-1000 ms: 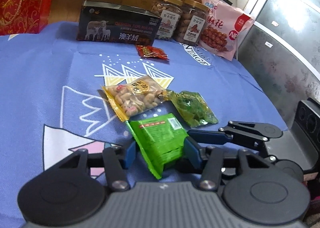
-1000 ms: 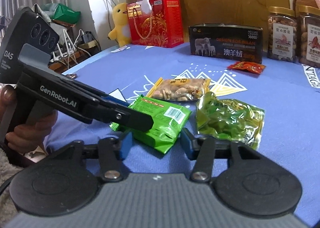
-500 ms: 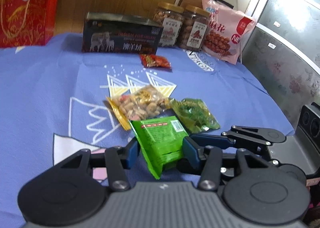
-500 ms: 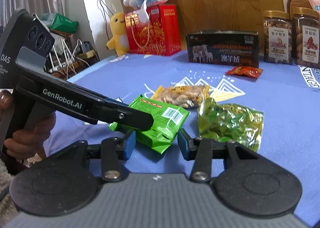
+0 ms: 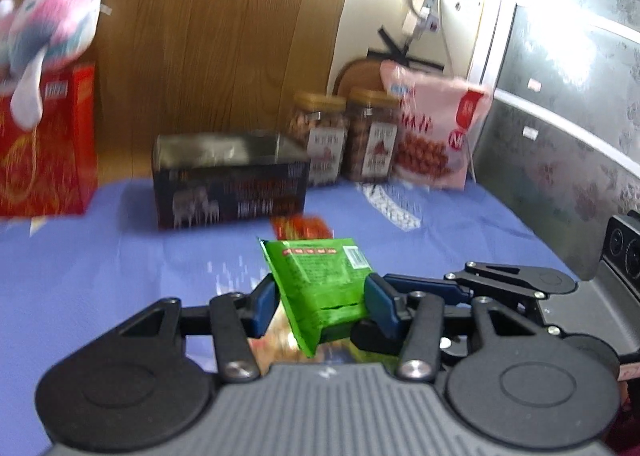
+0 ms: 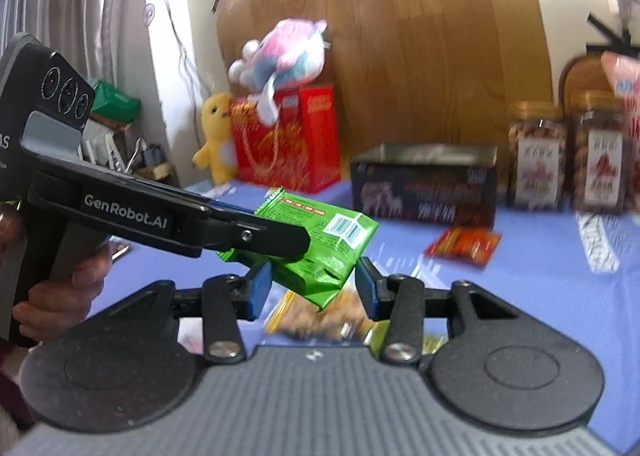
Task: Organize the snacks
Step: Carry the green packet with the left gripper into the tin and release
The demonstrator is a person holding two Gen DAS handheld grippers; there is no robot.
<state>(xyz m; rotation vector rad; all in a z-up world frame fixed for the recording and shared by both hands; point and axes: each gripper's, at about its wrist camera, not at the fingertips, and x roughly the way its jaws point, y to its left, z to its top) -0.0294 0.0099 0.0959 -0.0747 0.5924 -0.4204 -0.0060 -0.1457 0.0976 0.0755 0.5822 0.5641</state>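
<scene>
The left gripper (image 5: 320, 302) clamps the crinkly green foil snack packet (image 5: 320, 280) between its blue pads, lifted clear of the blue tablecloth (image 5: 100, 276). The packet's long axis points ahead toward the open dark rectangular tin box (image 5: 230, 186). The right gripper (image 6: 308, 290), spread wide, apparently grips nothing.

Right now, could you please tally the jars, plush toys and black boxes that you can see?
Jars: 2
Plush toys: 2
Black box: 1
Total: 5
</scene>
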